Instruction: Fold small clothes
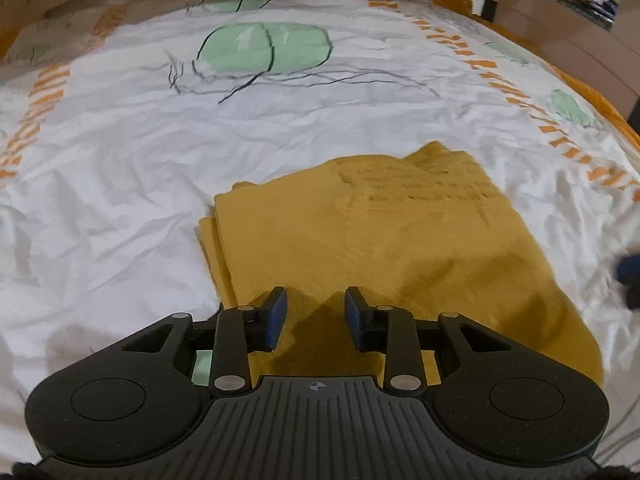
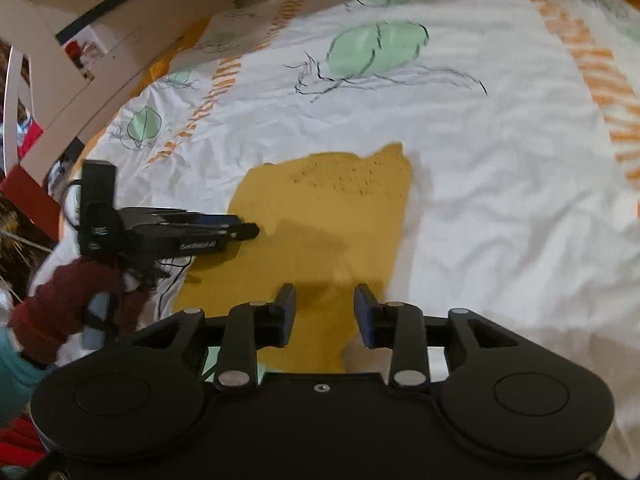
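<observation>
A folded mustard-yellow garment [image 1: 380, 240] lies flat on the white bedsheet [image 1: 120, 160], with layered edges on its left side. My left gripper [image 1: 316, 312] is open and empty, hovering just above the garment's near left part. In the right wrist view the same garment [image 2: 328, 216] lies ahead. My right gripper [image 2: 325, 312] is open and empty above its near edge. The left gripper [image 2: 248, 231] shows there from the side, over the garment's left edge, held by a hand in a dark red glove [image 2: 68, 304].
The sheet has green shapes with black scribbles [image 1: 264, 46] and orange striped bands [image 1: 520, 92]. A wooden bed frame [image 1: 560, 12] rims the far side. Shelves and clutter [image 2: 24, 128] stand beyond the bed's left edge.
</observation>
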The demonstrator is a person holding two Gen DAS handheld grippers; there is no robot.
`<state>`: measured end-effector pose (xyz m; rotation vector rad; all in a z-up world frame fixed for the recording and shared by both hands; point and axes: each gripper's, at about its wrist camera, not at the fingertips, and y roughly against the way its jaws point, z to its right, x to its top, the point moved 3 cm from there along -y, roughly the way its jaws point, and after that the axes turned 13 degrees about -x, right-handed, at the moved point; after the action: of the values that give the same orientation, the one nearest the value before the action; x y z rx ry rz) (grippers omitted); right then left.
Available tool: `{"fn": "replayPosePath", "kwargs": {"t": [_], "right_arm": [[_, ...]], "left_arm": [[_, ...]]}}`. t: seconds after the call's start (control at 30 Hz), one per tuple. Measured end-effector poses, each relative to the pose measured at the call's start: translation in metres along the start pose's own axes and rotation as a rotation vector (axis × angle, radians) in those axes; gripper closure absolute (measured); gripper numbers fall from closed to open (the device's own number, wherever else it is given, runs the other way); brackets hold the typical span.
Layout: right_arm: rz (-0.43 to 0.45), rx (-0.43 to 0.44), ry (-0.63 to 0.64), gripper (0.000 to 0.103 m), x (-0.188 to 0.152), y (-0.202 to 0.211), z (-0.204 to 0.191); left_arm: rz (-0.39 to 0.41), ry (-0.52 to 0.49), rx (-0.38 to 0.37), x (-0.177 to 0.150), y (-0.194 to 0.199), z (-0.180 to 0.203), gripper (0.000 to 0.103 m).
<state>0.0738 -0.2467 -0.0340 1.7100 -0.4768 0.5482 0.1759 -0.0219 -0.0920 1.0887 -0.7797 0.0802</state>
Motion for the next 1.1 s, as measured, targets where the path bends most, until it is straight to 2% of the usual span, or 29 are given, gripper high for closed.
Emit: {"fn": "replayPosePath", "kwargs": {"t": [0.1,0.17,0.27,0.3,0.37,0.47,0.6,0.73,0.9,1.0,1.1], "right_arm": [[0.017,-0.025,0.065,0.058,-0.002,-0.013,-0.014],[-0.004,-0.027,0.114,0.059,-0.009,-0.023,-0.022],[-0.124,-0.08,0.152,0.058,-0.028,-0.051,-0.021],[-0.159,-0.093,0.15,0.054,-0.035,-0.058,-0.017],[-0.171,-0.08,0.122,0.053,-0.041,-0.058,-0.012],[-0.132,-0.065,0.084,0.05,-0.037,-0.046,-0.008],[-0.041,-0.09,0.046,0.033,-0.031,-0.025,-0.006],[0.069,-0.132,-0.004,0.015,-0.028,-0.01,-0.004],[0.159,-0.156,-0.087,0.003,-0.024,-0.008,-0.004],[0.17,-0.163,-0.119,0.0,-0.023,-0.012,-0.006],[0.177,-0.169,-0.13,0.0,-0.026,-0.014,-0.009]], "left_arm": [[0.013,-0.025,-0.021,-0.012,0.008,0.012,0.072],[0.016,-0.035,-0.017,-0.021,0.011,0.016,0.072],[0.012,-0.012,-0.006,-0.032,0.014,0.014,0.071],[0.011,0.009,-0.01,-0.035,0.015,0.012,0.071],[0.021,0.038,-0.009,-0.036,0.018,0.01,0.07],[0.045,0.095,-0.009,-0.036,0.025,0.009,0.065],[0.092,0.171,-0.013,-0.038,0.039,0.012,0.056],[0.12,0.229,-0.015,-0.04,0.047,0.016,0.031],[0.144,0.202,0.065,-0.04,0.054,0.03,0.02],[0.142,0.189,0.092,-0.04,0.056,0.036,0.0],[0.144,0.165,0.135,-0.04,0.058,0.042,0.0]]}}
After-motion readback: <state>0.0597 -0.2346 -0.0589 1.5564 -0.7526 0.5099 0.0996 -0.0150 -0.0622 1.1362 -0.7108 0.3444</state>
